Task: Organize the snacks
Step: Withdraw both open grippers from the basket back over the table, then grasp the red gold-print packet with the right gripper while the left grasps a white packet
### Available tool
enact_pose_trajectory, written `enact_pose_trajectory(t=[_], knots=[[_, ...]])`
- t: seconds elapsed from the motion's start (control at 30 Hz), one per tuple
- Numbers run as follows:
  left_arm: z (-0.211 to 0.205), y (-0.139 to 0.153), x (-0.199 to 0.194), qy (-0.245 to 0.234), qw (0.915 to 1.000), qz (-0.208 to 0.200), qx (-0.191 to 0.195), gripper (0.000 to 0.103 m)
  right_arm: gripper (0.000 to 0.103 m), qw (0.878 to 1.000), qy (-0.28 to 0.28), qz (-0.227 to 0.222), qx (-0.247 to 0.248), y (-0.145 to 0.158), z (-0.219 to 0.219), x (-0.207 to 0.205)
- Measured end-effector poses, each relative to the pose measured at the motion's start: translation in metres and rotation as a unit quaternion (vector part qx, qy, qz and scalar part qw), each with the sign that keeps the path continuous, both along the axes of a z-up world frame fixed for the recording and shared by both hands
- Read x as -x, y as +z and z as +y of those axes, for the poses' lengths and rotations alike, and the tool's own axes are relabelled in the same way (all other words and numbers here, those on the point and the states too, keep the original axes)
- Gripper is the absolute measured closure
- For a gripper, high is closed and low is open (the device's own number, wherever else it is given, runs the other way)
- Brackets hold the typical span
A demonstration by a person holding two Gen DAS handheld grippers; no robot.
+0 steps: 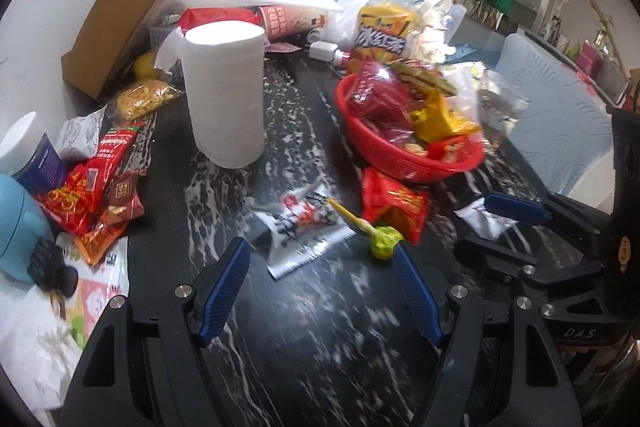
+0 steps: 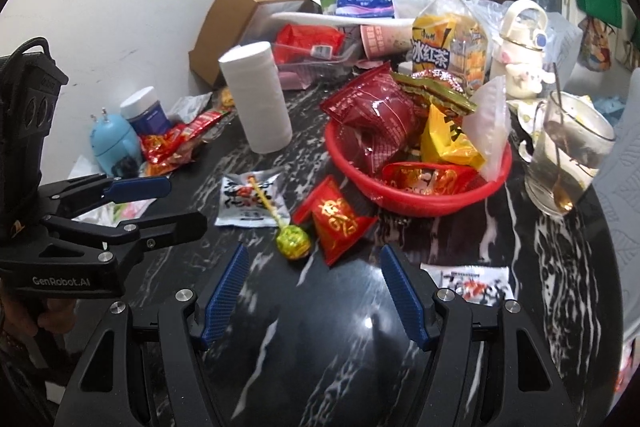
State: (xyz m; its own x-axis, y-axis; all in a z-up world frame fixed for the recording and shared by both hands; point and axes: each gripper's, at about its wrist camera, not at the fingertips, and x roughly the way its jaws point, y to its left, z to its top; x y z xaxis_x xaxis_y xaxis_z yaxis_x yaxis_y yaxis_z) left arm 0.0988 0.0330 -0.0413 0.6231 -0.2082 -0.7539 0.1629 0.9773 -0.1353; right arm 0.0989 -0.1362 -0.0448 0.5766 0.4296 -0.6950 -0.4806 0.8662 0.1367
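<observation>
Both the left gripper (image 1: 320, 291) and right gripper (image 2: 312, 291) are held spread and empty, low in frame. The lollipop (image 2: 293, 242) and red packet (image 2: 336, 219) lie mid-frame on the worktop (image 2: 360, 347), below the basket (image 2: 420, 199), presumably awaiting collection.

Bright even indoor light, glare spot on glossy black table (image 2: 372, 323), motion blur left view, heavy fisheye bending, dark vignetted corners

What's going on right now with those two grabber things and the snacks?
Left hand-held gripper open, empty. Right hand-held gripper open, empty. Red plastic basket part-filled; green lollipop, red snack packet, white snack packet loose on table. Nothing blocking.
</observation>
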Motion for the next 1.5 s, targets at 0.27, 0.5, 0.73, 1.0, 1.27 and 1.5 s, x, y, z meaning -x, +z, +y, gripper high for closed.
enact_pose_trajectory(t=[0.27,0.5,0.73,1.0,1.27,1.5], knots=[[0.011,-0.027,-0.036,0.016,0.9992,0.036,-0.002,0.03,0.034,1.0,-0.006,0.023,0.012,-0.02,0.005,-0.036],[0.012,-0.037,-0.056,-0.004,0.9988,0.05,0.004,0.03,0.034,0.999,0.01,0.041,0.019,-0.034,0.014,-0.056],[0.011,-0.054,-0.076,-0.029,0.9953,0.081,0.046,0.03,0.046,0.998,0.021,0.054,0.011,-0.039,0.017,-0.068],[0.009,-0.053,-0.074,-0.029,0.9964,0.07,0.039,0.047,0.058,0.998,0.026,0.044,0.025,-0.037,0.018,-0.064],[0.014,-0.052,-0.053,-0.023,0.9943,0.085,0.059,0.048,0.065,0.998,0.015,0.048,0.026,-0.036,0.011,-0.052],[0.009,-0.051,-0.021,-0.027,0.9931,0.094,0.065,0.048,0.065,0.998,0.008,0.054,0.022,-0.036,0.001,-0.033]])
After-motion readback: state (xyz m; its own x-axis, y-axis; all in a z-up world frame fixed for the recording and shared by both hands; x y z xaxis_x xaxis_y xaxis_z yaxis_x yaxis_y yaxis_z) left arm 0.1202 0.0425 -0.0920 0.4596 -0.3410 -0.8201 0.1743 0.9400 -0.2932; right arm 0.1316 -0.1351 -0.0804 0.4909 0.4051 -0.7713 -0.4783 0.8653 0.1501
